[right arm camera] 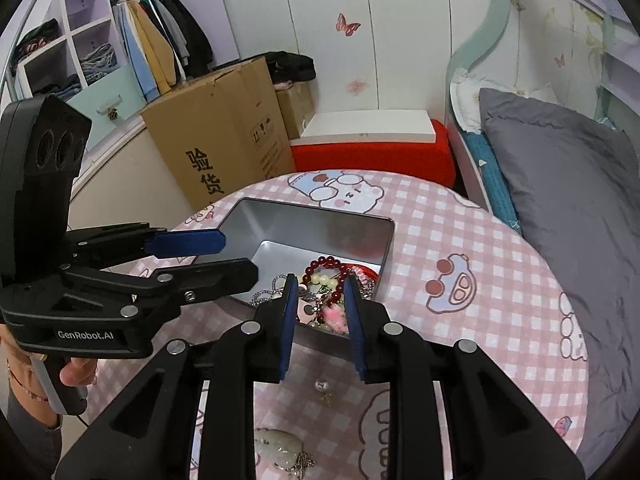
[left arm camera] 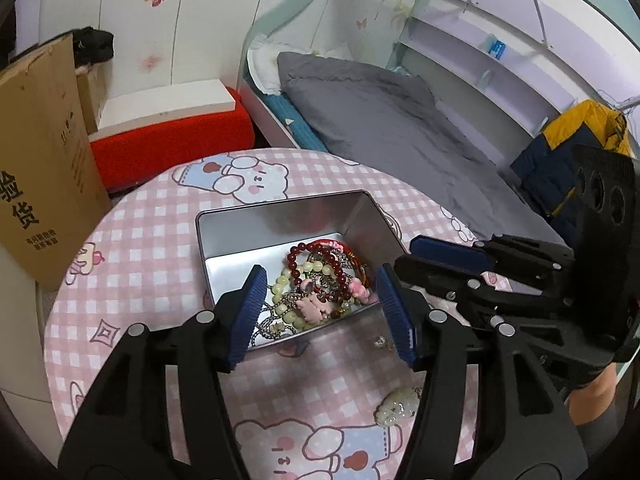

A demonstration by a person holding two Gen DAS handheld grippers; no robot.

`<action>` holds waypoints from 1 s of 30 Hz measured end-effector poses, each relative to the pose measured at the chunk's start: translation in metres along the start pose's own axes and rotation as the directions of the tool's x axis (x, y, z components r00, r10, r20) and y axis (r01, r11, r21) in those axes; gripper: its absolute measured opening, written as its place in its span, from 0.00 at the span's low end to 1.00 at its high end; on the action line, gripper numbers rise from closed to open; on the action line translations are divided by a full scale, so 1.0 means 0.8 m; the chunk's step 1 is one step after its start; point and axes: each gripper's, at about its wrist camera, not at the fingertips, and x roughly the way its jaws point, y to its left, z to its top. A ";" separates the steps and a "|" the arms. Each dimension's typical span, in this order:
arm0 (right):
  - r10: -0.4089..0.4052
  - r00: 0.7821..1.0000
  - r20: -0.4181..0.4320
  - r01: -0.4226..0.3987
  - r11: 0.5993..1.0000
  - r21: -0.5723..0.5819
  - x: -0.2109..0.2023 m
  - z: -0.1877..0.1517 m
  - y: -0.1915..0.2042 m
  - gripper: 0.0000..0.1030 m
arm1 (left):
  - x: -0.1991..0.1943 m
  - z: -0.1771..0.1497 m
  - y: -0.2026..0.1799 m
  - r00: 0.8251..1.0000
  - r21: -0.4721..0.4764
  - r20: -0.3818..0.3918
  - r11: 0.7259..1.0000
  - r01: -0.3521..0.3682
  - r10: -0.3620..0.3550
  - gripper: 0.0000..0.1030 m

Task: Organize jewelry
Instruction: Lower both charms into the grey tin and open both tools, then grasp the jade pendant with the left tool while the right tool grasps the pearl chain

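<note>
A silver tin box stands on the round pink-checked table. It holds a heap of jewelry: dark red and pale green bead bracelets, chains, pink charms. A pale jade pendant and a small earring lie on the table in front of the box. My left gripper is open and empty over the box's near edge. My right gripper is open and empty beside it.
A tall cardboard box and a red stool with a white board stand behind the table. A bed with a grey duvet runs along the right. A wardrobe with clothes is at the far left.
</note>
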 end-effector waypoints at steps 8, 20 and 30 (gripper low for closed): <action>0.006 1.000 0.027 -0.006 1.000 -0.006 -0.031 -0.015 0.005 0.24 | -0.032 -0.018 -0.026 1.000 0.047 0.030 0.999 0.002 -0.004 0.55; -0.032 0.999 -0.024 0.032 0.999 -0.019 -0.056 -0.108 0.000 0.28 | -0.013 -0.106 -0.079 0.998 0.223 -0.062 0.974 0.046 -0.033 0.56; -0.012 0.998 -0.065 0.014 1.000 0.025 -0.051 -0.159 -0.010 0.28 | 0.021 -0.135 -0.092 0.993 0.268 -0.120 0.963 0.028 0.005 0.56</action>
